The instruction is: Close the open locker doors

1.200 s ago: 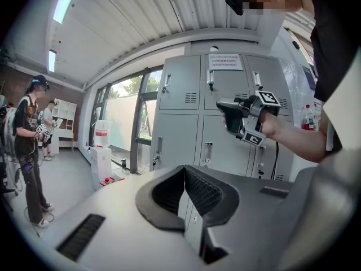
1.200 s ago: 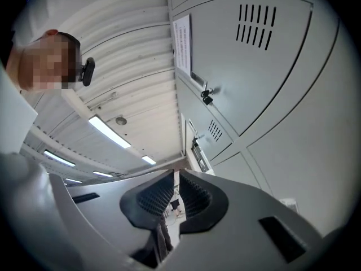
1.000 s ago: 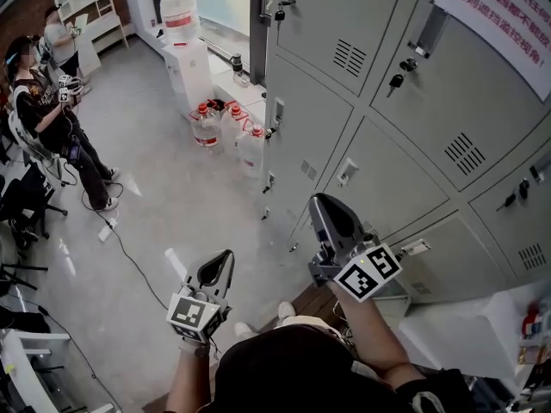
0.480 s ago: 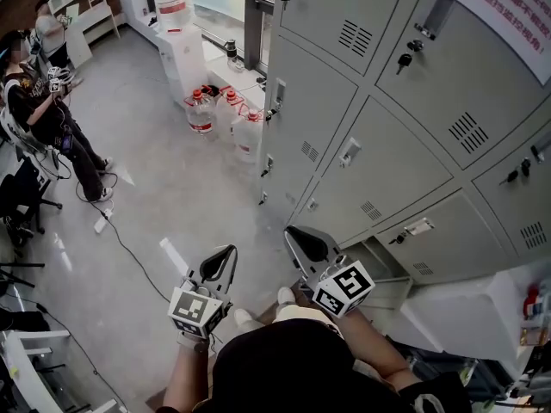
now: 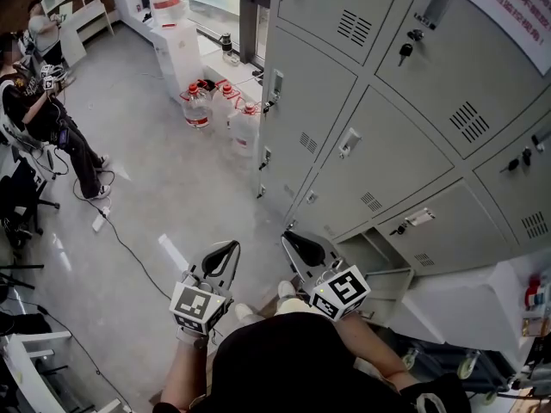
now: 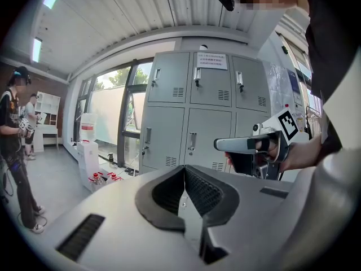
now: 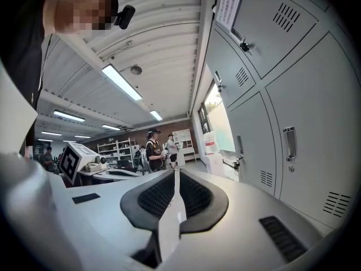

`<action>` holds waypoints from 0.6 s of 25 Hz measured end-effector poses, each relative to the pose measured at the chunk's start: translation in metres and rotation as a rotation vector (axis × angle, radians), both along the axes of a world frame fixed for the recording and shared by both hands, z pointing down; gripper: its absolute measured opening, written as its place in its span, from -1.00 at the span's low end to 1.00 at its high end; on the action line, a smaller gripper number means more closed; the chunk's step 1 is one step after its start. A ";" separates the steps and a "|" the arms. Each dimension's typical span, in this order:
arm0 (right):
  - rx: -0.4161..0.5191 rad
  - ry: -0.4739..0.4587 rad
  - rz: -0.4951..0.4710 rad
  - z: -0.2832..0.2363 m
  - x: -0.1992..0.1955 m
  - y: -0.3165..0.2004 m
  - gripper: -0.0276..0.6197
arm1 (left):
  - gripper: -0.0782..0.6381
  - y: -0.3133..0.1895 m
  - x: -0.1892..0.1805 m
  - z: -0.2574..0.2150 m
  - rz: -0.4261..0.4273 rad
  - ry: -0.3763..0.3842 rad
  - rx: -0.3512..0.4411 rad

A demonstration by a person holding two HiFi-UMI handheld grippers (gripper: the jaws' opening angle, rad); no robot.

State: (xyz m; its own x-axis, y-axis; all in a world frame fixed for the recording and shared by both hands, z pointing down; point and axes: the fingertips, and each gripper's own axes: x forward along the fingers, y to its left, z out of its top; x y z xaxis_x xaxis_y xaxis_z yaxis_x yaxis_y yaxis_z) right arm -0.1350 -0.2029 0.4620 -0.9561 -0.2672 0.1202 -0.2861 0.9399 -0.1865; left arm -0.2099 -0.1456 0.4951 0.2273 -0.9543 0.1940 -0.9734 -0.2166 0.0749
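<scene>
Right gripper (image 5: 289, 237) drew back from lockers (image 5: 405, 153); fingers (image 7: 158, 199) together on it and left gripper (image 5: 229, 248)

The grey metal lockers (image 5: 405, 144) stand in a bank, each door with a louvred vent and a small handle; a few have keys (image 5: 405, 52) in their locks. Most doors sit flush and shut. One bottom-row door (image 5: 385, 284) stands swung outward, showing its compartment (image 5: 366, 252).
</scene>
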 end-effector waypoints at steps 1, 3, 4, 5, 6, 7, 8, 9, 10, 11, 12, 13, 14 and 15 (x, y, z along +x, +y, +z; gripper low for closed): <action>-0.003 0.006 0.005 0.002 0.001 0.000 -0.77 | -0.73 0.000 0.000 0.001 0.001 0.000 -0.001; -0.011 0.012 0.010 0.005 0.003 0.000 -0.77 | -0.73 -0.001 0.000 0.002 0.001 0.001 -0.003; -0.014 0.012 0.012 0.005 0.004 -0.001 -0.77 | -0.73 -0.002 0.001 0.003 0.001 0.000 -0.003; -0.017 0.012 0.013 0.006 0.005 -0.002 -0.77 | -0.73 -0.003 0.001 0.003 0.002 -0.001 -0.004; -0.020 0.011 0.014 0.006 0.005 -0.003 -0.77 | -0.73 -0.004 0.002 0.003 0.003 -0.002 -0.004; -0.022 0.009 0.015 0.006 0.006 -0.004 -0.77 | -0.73 -0.005 0.003 0.003 0.005 -0.003 -0.003; -0.023 0.008 0.016 0.005 0.007 -0.005 -0.77 | -0.73 -0.006 0.004 0.002 0.007 -0.003 -0.003; -0.024 0.007 0.018 0.005 0.008 -0.006 -0.77 | -0.73 -0.007 0.005 0.002 0.008 -0.004 -0.001; -0.025 0.006 0.019 0.004 0.008 -0.007 -0.77 | -0.73 -0.007 0.006 0.002 0.009 -0.004 0.000; -0.025 0.005 0.021 0.004 0.009 -0.009 -0.77 | -0.73 -0.008 0.006 0.001 0.010 -0.004 0.002; -0.025 0.004 0.022 0.004 0.009 -0.009 -0.77 | -0.73 -0.009 0.006 0.000 0.010 -0.006 0.004; -0.024 0.003 0.021 0.003 0.010 -0.010 -0.77 | -0.73 -0.010 0.007 -0.001 0.009 -0.007 0.006; -0.024 0.002 0.020 0.003 0.010 -0.011 -0.77 | -0.73 -0.010 0.007 -0.001 0.008 -0.009 0.008; -0.026 0.001 0.021 0.003 0.011 -0.011 -0.77 | -0.73 -0.011 0.007 -0.002 0.006 -0.010 0.009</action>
State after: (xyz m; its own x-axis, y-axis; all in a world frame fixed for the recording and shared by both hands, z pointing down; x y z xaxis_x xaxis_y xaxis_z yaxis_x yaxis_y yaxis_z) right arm -0.1241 -0.2136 0.4653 -0.9503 -0.2835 0.1286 -0.3055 0.9288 -0.2099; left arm -0.2028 -0.1563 0.4928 0.2313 -0.9546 0.1878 -0.9727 -0.2232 0.0634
